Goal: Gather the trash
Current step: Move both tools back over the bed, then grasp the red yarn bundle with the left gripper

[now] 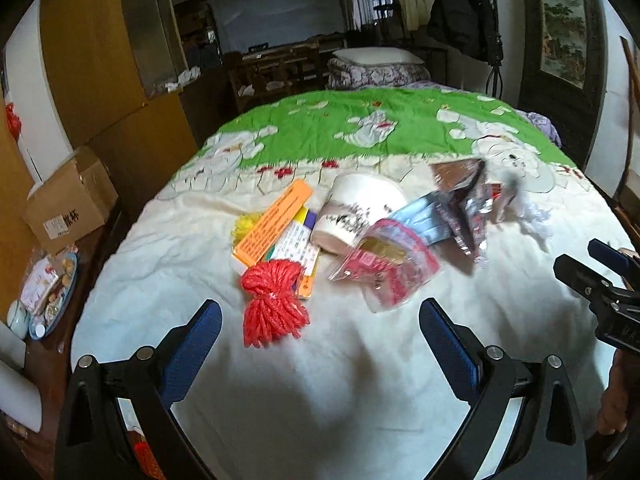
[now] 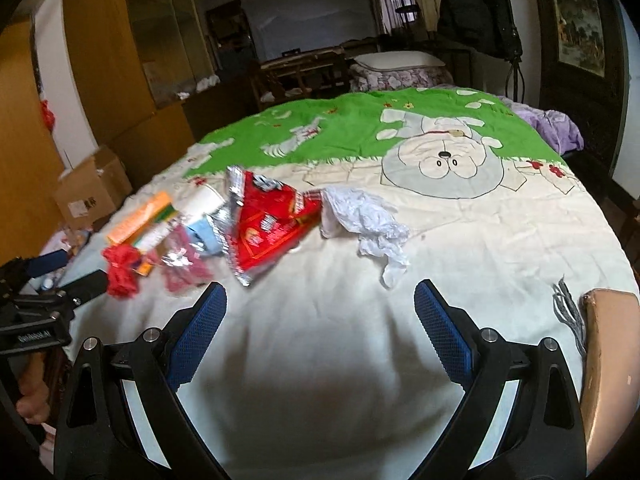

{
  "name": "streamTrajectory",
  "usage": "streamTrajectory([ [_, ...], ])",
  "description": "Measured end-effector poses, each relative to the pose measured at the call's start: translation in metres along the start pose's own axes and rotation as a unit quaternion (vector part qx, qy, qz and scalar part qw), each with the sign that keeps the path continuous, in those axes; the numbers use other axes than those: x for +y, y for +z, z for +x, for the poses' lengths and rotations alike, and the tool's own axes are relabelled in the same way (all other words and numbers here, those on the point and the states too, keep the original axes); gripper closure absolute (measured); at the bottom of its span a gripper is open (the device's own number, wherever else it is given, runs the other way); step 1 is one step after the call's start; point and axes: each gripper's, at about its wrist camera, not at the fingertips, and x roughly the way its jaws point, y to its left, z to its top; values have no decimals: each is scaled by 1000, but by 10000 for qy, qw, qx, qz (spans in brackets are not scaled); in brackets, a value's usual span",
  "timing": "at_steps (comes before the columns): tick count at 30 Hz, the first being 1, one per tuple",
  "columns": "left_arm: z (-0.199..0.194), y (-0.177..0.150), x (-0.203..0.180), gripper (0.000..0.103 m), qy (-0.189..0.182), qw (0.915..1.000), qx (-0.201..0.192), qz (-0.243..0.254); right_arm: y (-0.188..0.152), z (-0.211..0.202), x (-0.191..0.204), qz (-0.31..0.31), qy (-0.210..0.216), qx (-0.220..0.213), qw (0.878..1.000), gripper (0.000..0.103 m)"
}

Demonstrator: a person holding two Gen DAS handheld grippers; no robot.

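While nothing is gripped yet, the task looks barely begun, judging from the pile lying untouched on the bed.

Progress: no trash collected as far as visible; no bin or bag in view, cannot tell where it goes.
Left gripper (image 1: 320, 320): jaws spread wide, empty, hovering over the quilt just short of the red string bundle (image 1: 274, 304).
Trash, left part: orange box (image 1: 274, 220) stacked on other flat packets, red string bundle touching their near edge.
Trash, middle: white paper cup (image 1: 356, 212) tipped on its side, clear-and-pink plastic bag (image 1: 390, 272) against it, blue packet (image 1: 426, 216) behind.
Trash, right part: red snack bag (image 2: 268, 216) crumpled, foil edge showing; crumpled white tissue (image 2: 368, 216) just beside it.
Right gripper (image 2: 320, 308): jaws also wide apart, empty, near the snack bag and tissue, touching neither.
Far right: brown cardboard piece (image 2: 608, 360) at the bed edge; purpose unclear.
Surface: bed quilt (image 2: 460, 240), cream with green cartoon print; soft, wrinkled.
Room: cardboard box (image 1: 68, 200) on floor left, wooden furniture behind, pillow (image 1: 376, 56) beyond the bed, dark coat (image 1: 460, 12) hanging, wall scroll at right.
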Motion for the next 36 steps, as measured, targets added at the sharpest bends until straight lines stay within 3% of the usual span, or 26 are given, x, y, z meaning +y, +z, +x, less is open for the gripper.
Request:
streamTrajectory([
  [5, 16, -6, 22, 6, -11, 9998, 60, -207, -8, 19, -3, -35, -201, 132, 9997, 11],
  [10, 24, -13, 42, 6, -134, 9993, 56, -334, -7, 23, -15, 301, 48, 208, 9993, 11],
  [15, 29, -14, 37, 6, -513, 9984, 9, -258, -7, 33, -35, 856, 375, 420, 9947, 11],
  [17, 33, -13, 37, 6, -498, 9983, -20, -290, -9, 33, -43, 1086, 514, 408, 9919, 11],
  [20, 48, -10, 46, 6, -371, 9980, 94, -495, -9, 33, -41, 1063, 499, 376, 9924, 11],
  [28, 77, -5, 67, 7, -507, 9928, 333, -1035, -7, 35, -38, 996, 466, 438, 9930, 9],
  [29, 77, -6, 67, 10, -529, 9925, 324, -1050, -7, 35, -38, 984, 457, 442, 9931, 9],
  [31, 77, -8, 66, 28, -611, 9924, 299, -1021, -7, 36, -36, 953, 433, 454, 9935, 8],
  [33, 76, -9, 65, 63, -823, 9910, 311, -1009, -6, 36, -36, 941, 423, 463, 9936, 8],
  [36, 65, -12, 66, 68, -943, 9901, 199, -1019, -6, 36, -37, 938, 420, 464, 9936, 8],
])
